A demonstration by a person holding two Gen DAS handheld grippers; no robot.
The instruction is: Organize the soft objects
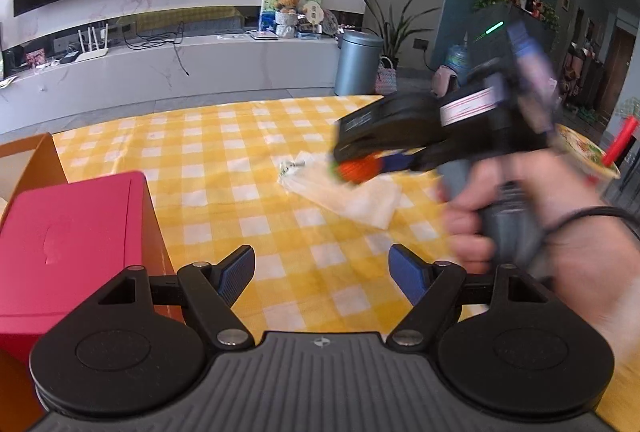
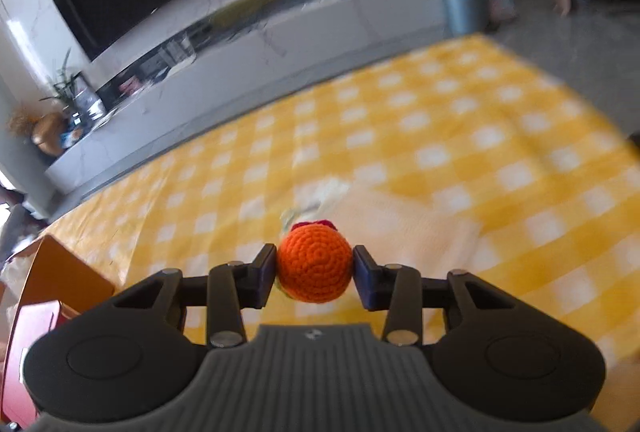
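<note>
The right gripper (image 2: 315, 270) holds an orange crocheted ball (image 2: 315, 269), its two fingers (image 2: 265, 274) pressing the ball from either side across its widest part. A bit of red and green yarn shows behind and under the ball, so it may be a small knitted fruit (the far side is hidden). Seen from the left wrist, the ball (image 1: 356, 169) hangs clear of the yellow checked desk (image 1: 224, 167), above a crumpled clear plastic bag (image 1: 352, 195) that lies there. The left gripper (image 1: 321, 274) has its fingers wide apart and empty, hovering over bare cloth just beside a red box (image 1: 72, 232) that sits inside an orange container (image 1: 36, 159) at the desk's left edge.

The step in hand looks like carrying the ball toward that container. To do it well, the squeeze should stay gentle but even: the ball is soft and round, so too hard a pinch could make it pop out sideways. Keeping the fingers level across the ball's middle, moving smoothly, and lifting high enough to clear the orange wall should help. The left gripper would best stay out of the path. Letting go low, over a free spot, should stop the ball from bouncing or rolling.
</note>
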